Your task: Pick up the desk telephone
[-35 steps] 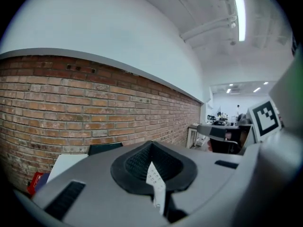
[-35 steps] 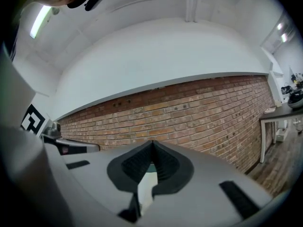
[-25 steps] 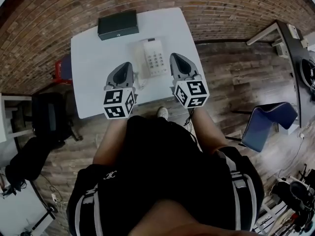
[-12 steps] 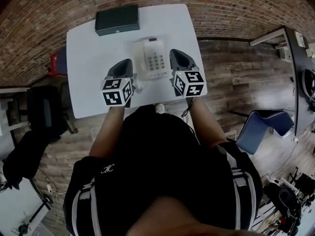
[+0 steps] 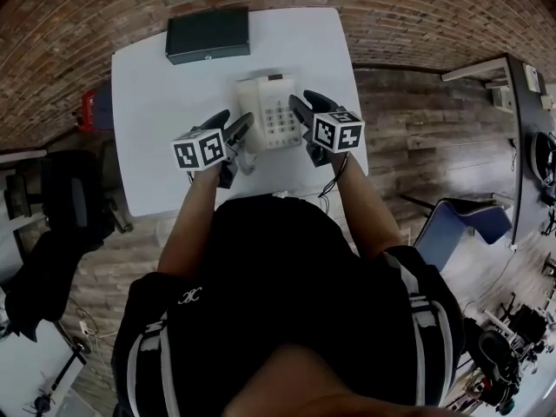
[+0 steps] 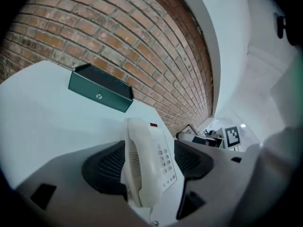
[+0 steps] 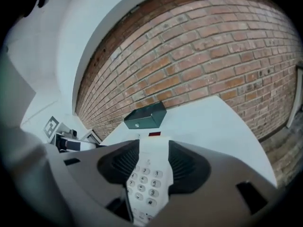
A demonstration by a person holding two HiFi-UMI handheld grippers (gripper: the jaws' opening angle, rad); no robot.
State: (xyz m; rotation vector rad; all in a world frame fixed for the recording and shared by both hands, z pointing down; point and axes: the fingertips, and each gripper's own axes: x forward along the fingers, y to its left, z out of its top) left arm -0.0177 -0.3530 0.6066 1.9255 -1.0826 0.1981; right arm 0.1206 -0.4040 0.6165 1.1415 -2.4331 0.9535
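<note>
The white desk telephone lies on the white table, handset along its left side. My left gripper is at its left near corner; in the left gripper view the handset stands between the spread jaws. My right gripper is at the right edge, and in the right gripper view the keypad sits between its jaws. Both pairs of jaws have just been opening. I see no pad pressing on the telephone.
A dark green box lies at the table's far edge against the brick wall. A blue chair stands to the right on the wooden floor, a black chair to the left. A thin cord hangs off the near table edge.
Both grippers have come down and forward from above the near table edge to the telephone's sides. Their jaws, together before, now stand spread around it.
</note>
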